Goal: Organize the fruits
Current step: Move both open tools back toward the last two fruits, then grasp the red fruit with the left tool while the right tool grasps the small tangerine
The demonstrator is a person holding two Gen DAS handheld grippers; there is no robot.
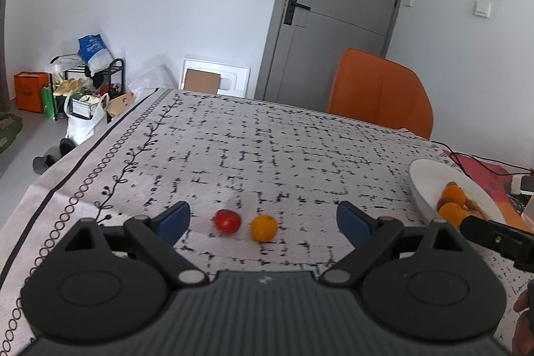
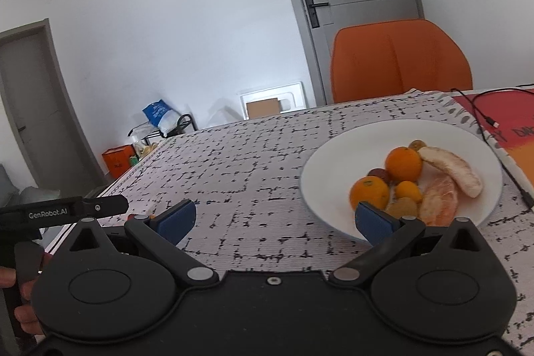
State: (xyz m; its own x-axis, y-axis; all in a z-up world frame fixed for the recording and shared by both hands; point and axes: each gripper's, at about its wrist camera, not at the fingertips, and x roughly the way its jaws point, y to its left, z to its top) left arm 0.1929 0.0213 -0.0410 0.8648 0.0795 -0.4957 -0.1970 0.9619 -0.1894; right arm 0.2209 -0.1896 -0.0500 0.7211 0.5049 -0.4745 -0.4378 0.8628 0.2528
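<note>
A small red fruit (image 1: 227, 221) and a small orange fruit (image 1: 264, 227) lie side by side on the patterned tablecloth (image 1: 267, 149). My left gripper (image 1: 263, 222) stands open just short of them, nothing between its blue pads. A white plate (image 2: 323, 169) holds oranges (image 2: 403, 163), a peeled banana (image 2: 450, 170), citrus segments and several small fruits. My right gripper (image 2: 283, 221) is open beside the plate's near rim, empty; its right pad overlaps the plate's edge in the view. The same plate (image 1: 430, 186) shows at the right of the left wrist view.
An orange chair (image 2: 398, 62) stands behind the table's far edge, before a grey door (image 1: 337, 9). A black cable (image 2: 480, 115) runs over a red mat (image 2: 500, 119) right of the plate. Bags and a rack (image 1: 83, 89) clutter the floor at left.
</note>
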